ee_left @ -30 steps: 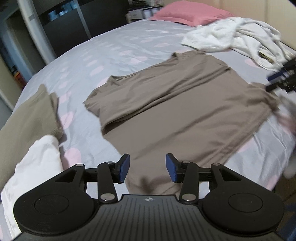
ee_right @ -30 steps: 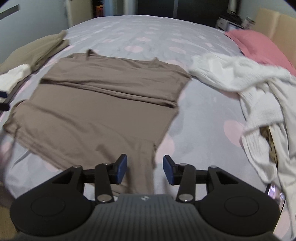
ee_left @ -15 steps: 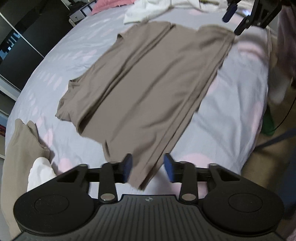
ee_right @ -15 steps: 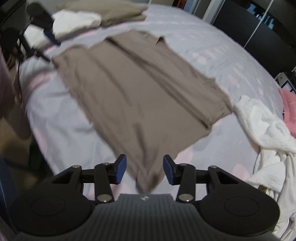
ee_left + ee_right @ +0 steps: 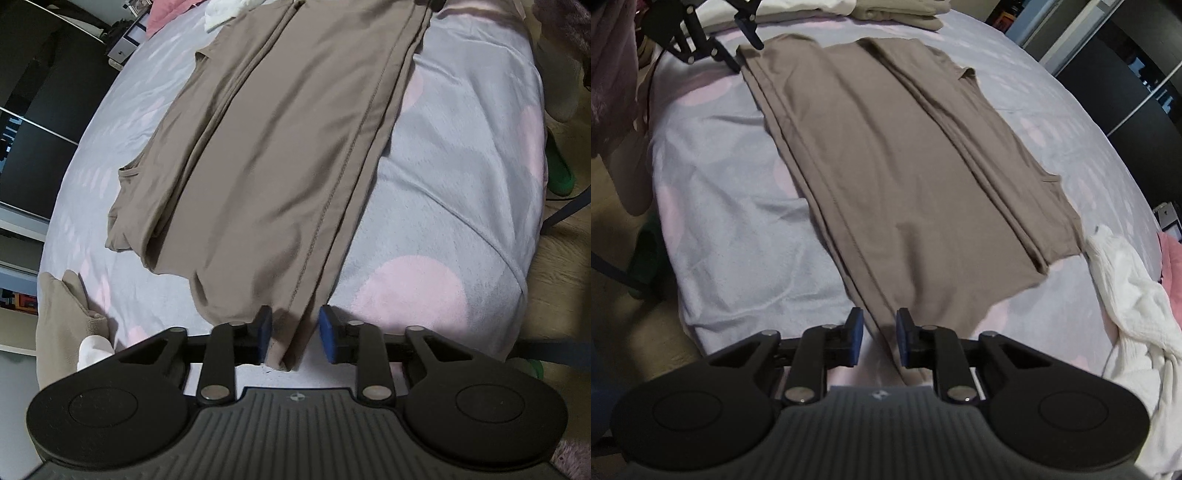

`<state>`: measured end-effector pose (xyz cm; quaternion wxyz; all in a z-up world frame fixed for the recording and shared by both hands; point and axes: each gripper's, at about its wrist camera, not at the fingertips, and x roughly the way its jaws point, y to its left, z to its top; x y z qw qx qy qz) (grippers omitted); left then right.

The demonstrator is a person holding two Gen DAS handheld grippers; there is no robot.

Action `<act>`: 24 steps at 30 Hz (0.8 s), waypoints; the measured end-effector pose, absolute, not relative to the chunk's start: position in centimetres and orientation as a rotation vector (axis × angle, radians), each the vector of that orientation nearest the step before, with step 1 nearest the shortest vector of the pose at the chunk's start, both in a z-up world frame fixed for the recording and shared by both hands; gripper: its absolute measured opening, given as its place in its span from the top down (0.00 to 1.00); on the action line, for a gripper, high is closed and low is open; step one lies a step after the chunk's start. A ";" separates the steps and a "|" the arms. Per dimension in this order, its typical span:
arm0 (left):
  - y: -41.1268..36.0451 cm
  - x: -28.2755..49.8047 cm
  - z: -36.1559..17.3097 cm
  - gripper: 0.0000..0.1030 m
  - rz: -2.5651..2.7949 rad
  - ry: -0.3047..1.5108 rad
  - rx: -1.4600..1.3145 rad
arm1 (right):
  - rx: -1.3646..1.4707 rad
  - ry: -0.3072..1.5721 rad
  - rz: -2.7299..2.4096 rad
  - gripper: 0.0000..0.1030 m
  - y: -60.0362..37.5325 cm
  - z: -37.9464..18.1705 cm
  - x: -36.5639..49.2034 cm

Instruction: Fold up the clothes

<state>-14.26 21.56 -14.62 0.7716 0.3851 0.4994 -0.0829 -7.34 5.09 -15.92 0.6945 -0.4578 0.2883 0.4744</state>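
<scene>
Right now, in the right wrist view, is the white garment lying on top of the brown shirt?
No. The white garment lies on the bedsheet beside the brown shirt, past its corner.

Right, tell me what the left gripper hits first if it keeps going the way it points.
Probably the brown shirt: its corner already lies between the left gripper's closing jaws, with the bedsheet directly beneath.

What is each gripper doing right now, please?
Left gripper: closing around the brown shirt corner, pads not yet pressing.
Right gripper: likewise, at the other corner.
</scene>
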 end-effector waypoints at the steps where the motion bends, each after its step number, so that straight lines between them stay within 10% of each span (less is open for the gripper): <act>1: 21.6 -14.2 -14.7 0.86 -0.183 1.087 0.827 | -1.026 0.649 1.055 0.80 5.3 -16.2 -7.2; 3: 21.8 -14.1 -14.6 0.98 -0.189 1.091 0.809 | -1.031 0.662 1.046 0.87 5.5 -16.7 -6.9; 15: 21.9 -15.2 -13.5 1.00 -0.148 1.053 0.832 | -0.988 0.697 1.036 0.98 4.9 -15.6 -6.9; 24: 21.6 -14.7 -15.2 0.84 -0.134 1.071 0.947 | -1.004 0.712 1.035 0.97 5.0 -16.0 -7.0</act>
